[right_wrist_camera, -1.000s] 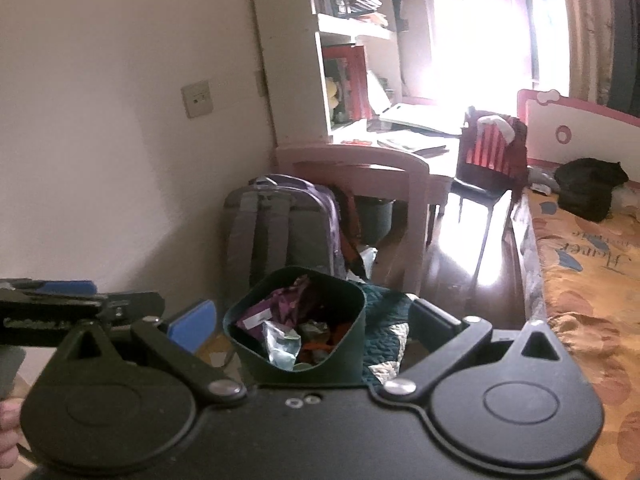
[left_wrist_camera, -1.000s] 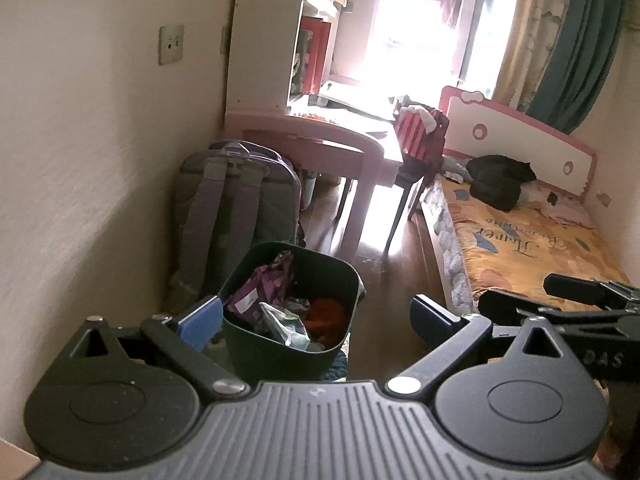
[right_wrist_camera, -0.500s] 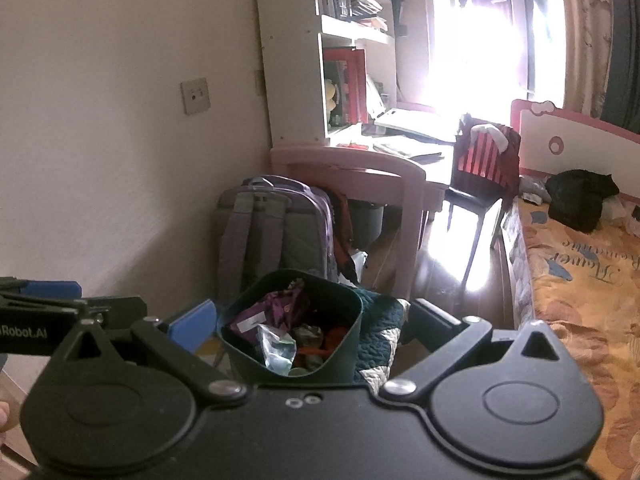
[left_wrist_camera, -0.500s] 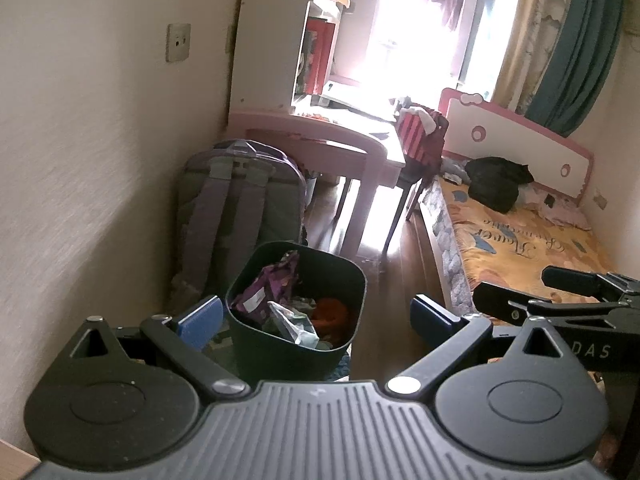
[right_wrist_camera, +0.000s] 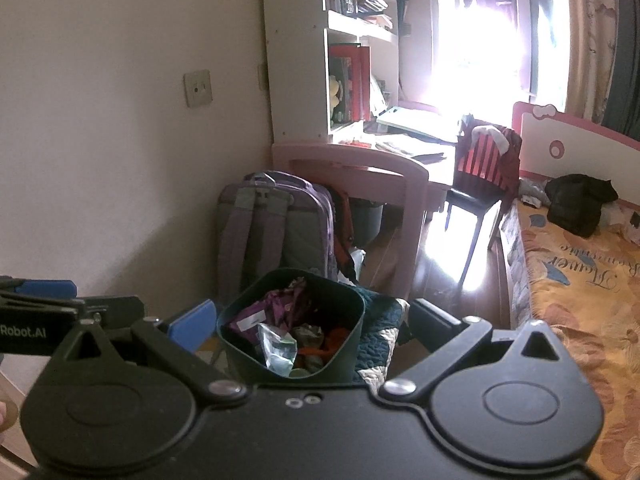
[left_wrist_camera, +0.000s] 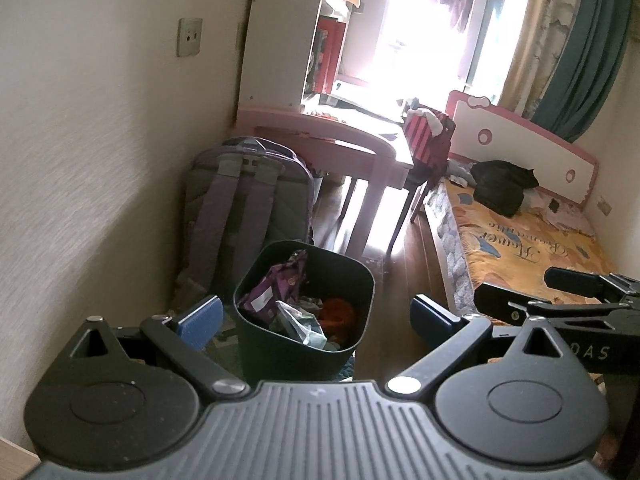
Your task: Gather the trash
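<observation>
1. A cream wall (left_wrist_camera: 88, 128) with a pale socket plate (left_wrist_camera: 189, 37) fills the left side.
2. A grey-and-purple fabric backpack (left_wrist_camera: 244, 208) leans against that wall, just behind the bin.
3. The left gripper (left_wrist_camera: 316, 318) hangs with its jaws spread wide and empty, the bin between the blue pads.
4. The dark green square plastic trash bin (left_wrist_camera: 344, 280) stands on the floor, holding a crumpled purple wrapper (left_wrist_camera: 276, 284), a clear plastic bag (left_wrist_camera: 300, 322) and something orange.
5. The right gripper (right_wrist_camera: 310, 320) also has its jaws wide apart, holding nothing, framing the same bin.
6. A pink wooden counter (left_wrist_camera: 360, 148) stands beyond.
7. A bed with an orange patterned sheet (left_wrist_camera: 520, 240) lies at right.
</observation>
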